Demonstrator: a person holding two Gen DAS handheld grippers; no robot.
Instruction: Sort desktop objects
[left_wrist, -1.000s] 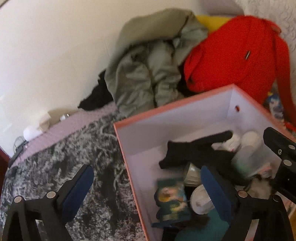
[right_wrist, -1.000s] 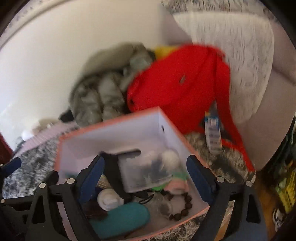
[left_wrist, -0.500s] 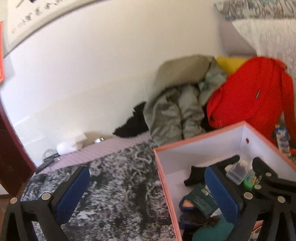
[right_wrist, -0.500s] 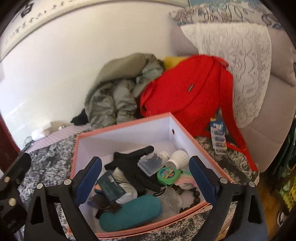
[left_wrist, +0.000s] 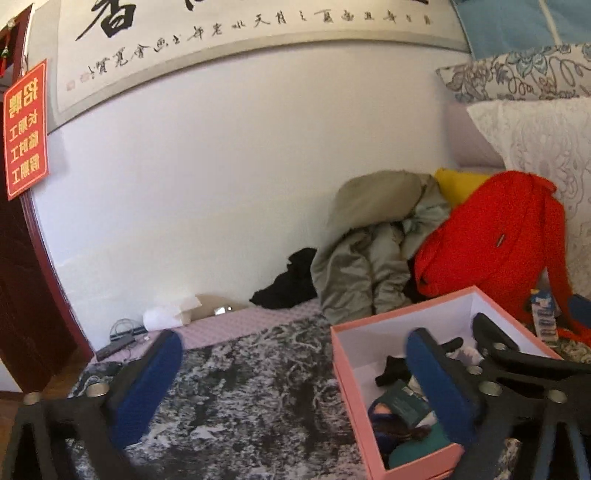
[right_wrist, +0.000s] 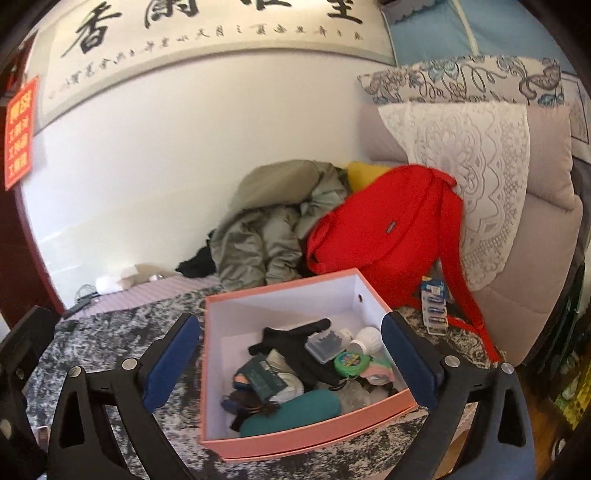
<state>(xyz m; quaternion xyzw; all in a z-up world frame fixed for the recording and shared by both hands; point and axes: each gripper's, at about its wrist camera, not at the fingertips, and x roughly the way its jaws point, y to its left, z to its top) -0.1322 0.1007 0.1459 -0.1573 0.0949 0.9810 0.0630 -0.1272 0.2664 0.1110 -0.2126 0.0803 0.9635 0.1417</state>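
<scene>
Sorting step near its close, as judged from the layout: the pink box (right_wrist: 295, 432) sits on the marbled cloth of the bed (right_wrist: 110, 332), toward its right edge, and already holds the small things. Visible inside are a black glove (right_wrist: 291, 341), a clear case (right_wrist: 325, 341), a white bulb (right_wrist: 367, 339), a green tape measure (right_wrist: 349, 363), a dark card pack (right_wrist: 258, 378) and a teal pouch (right_wrist: 291, 411). Only the pack of batteries (right_wrist: 436, 304) lies outside, just beside the box's right wall, against the red bag (right_wrist: 384, 236).

The right gripper (right_wrist: 291, 365) hangs above and in front of the box, its jaws opening, wide apart, with nothing pressed between them; the box merely shows in the gap. The left gripper (left_wrist: 295, 380) stands left of the box over bare cloth, its jaws easing inward yet broadly apart and empty.

Next move, as a judgement: if the batteries belong to the sort, the right gripper must swing to the box's right side, descend on the flat pack and pinch its edges; otherwise no grasp remains.
</scene>
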